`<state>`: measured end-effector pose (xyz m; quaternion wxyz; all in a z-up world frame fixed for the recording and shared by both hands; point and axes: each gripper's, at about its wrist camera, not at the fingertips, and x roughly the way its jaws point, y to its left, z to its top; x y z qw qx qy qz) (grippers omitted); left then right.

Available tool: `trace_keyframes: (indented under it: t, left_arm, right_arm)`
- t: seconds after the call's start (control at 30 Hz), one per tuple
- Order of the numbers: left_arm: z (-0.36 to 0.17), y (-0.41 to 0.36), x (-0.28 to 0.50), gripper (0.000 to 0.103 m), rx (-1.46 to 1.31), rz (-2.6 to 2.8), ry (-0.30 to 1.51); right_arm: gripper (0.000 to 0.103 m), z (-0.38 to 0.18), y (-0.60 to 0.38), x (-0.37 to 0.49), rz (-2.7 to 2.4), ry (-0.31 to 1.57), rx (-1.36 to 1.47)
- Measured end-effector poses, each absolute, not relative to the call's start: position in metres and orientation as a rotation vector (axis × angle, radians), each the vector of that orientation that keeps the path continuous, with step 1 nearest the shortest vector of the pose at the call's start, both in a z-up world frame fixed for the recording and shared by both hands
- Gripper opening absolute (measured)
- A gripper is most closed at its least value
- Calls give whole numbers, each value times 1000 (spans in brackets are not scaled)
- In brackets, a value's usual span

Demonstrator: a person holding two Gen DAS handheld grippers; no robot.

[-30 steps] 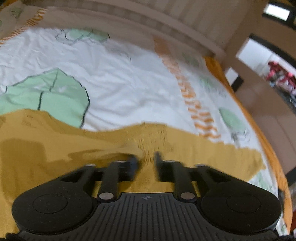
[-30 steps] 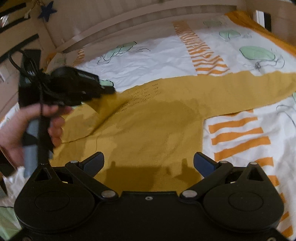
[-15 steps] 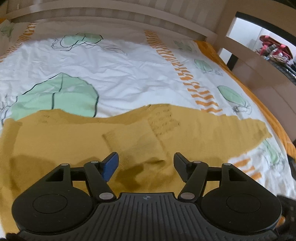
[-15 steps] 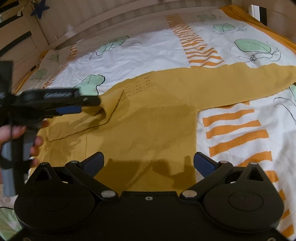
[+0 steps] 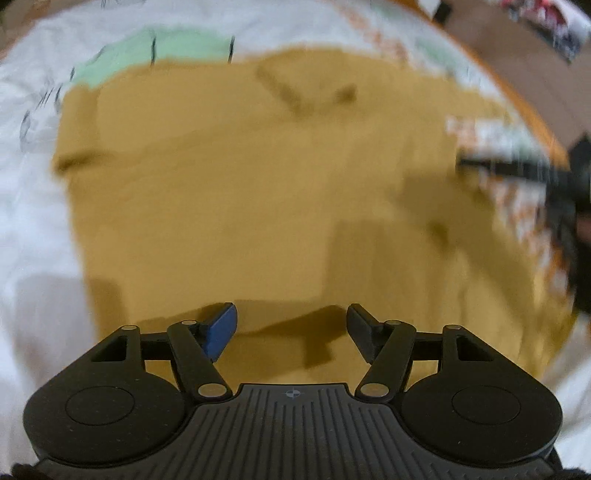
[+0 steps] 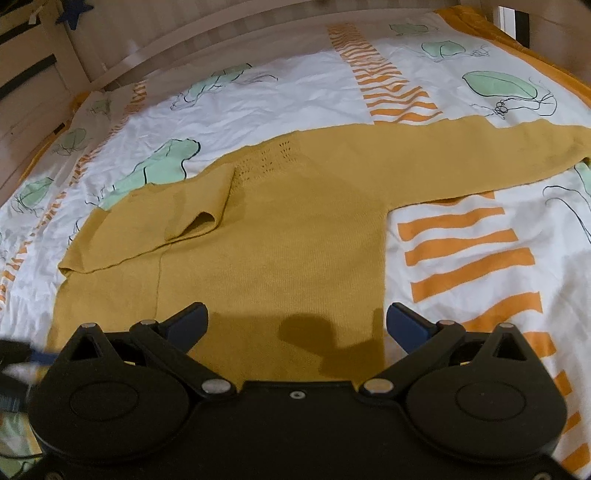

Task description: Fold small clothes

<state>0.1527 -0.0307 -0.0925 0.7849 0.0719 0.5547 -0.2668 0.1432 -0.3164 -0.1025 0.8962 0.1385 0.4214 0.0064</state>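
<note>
A mustard-yellow knit sweater (image 6: 288, 229) lies flat on the bed. Its left sleeve (image 6: 173, 218) is folded in over the body; its right sleeve (image 6: 480, 155) stretches out to the right. My right gripper (image 6: 297, 325) is open and empty, just above the sweater's lower hem. My left gripper (image 5: 291, 328) is open and empty over the lower part of the sweater (image 5: 258, 192), in a blurred view. The right gripper shows as a dark blur at the right edge of the left wrist view (image 5: 554, 177).
The sweater rests on a white bedsheet (image 6: 295, 85) with green leaf prints and orange stripes. A pale wooden headboard (image 6: 207, 33) runs along the far side. An orange bed edge (image 6: 535, 55) lies at the far right.
My left gripper opened and let go of the left sleeve, which now lies folded on the body. It then pulled back toward the hem. My right gripper stayed open over the hem.
</note>
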Motion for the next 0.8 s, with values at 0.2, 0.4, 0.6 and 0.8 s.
trace_keyframes:
  t: [0.2, 0.4, 0.6, 0.8]
  left_arm:
    - [-83, 0, 118, 64, 265, -569, 1251]
    - [-78, 25, 103, 64, 271, -519, 1303]
    - [-69, 44, 85, 64, 274, -498, 1343]
    - [-30, 55, 80, 64, 203, -470, 1221]
  right_arm:
    - [103, -105, -314, 141, 9, 876, 267]
    - [103, -107, -308, 140, 13, 876, 246]
    - [103, -108, -305, 139, 27, 874, 236]
    - [103, -107, -297, 137, 65, 863, 232]
